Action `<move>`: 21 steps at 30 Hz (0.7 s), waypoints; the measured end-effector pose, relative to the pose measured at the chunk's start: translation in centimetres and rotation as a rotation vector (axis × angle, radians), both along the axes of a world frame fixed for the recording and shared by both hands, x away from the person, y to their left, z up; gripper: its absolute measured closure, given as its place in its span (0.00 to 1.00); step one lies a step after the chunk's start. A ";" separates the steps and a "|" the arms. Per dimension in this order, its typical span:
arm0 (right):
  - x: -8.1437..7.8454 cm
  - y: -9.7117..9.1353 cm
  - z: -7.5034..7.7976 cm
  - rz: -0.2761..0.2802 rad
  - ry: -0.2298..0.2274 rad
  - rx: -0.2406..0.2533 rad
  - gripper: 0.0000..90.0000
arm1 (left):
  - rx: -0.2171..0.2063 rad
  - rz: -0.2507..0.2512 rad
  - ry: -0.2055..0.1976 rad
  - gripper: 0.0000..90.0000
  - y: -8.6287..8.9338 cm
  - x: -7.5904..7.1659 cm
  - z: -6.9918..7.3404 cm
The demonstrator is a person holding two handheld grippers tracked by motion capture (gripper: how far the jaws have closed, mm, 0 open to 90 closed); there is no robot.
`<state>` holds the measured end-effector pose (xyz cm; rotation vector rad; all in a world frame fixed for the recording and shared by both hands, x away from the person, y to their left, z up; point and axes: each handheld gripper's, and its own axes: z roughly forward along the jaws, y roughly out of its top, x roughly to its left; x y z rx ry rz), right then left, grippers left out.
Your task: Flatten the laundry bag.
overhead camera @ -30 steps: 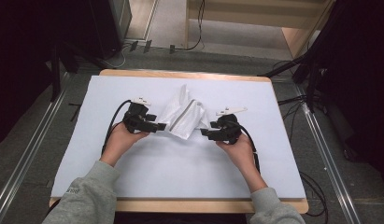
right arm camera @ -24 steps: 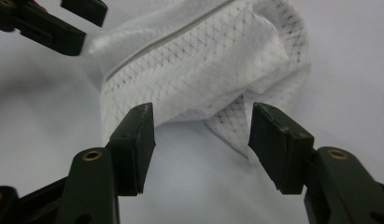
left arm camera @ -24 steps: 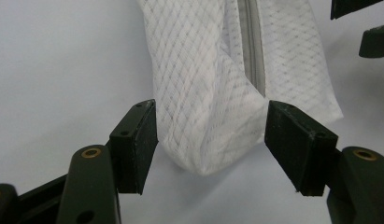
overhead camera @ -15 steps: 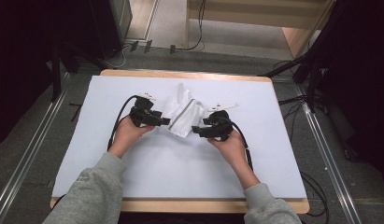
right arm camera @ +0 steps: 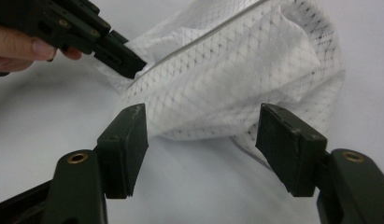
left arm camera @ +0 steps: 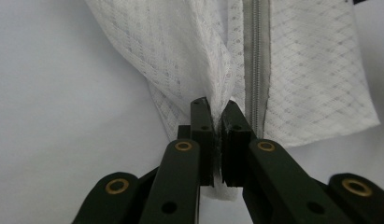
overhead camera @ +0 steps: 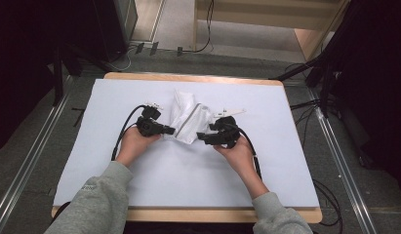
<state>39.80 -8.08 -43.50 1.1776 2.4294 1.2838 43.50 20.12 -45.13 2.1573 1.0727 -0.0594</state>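
Note:
A crumpled white mesh bag (overhead camera: 188, 117) with a grey zipper (left arm camera: 252, 56) lies at the middle of the white-covered table (overhead camera: 90, 161). My left gripper (overhead camera: 171, 131) reaches it from the left. Its jaws have just been closing and now pinch a fold of the mesh bag (left arm camera: 297, 70) beside the zipper, as the left gripper view (left arm camera: 216, 109) shows. My right gripper (overhead camera: 200, 136) sits at the bag's near right corner. Its jaws have just been opening and stand wide (right arm camera: 201, 114), with the mesh bag (right arm camera: 236, 79) just beyond the pads and untouched. The left gripper (right arm camera: 129, 63) bites the bag's far edge there.
The table's wooden rim (overhead camera: 188, 78) frames the white cover. Black cables (overhead camera: 125, 126) trail from both grippers over the cover. Floor rails (overhead camera: 344, 180), cables and dark equipment surround the table.
The left jaws have closed on a fold of the mesh bag. Both hands have crept inward toward the bag, and the right jaws have widened a little.

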 end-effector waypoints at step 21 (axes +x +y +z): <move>2.3 3.0 -1.7 0.075 0.087 -0.030 1.00 | -0.061 0.037 0.000 0.96 2.4 -3.7 0.8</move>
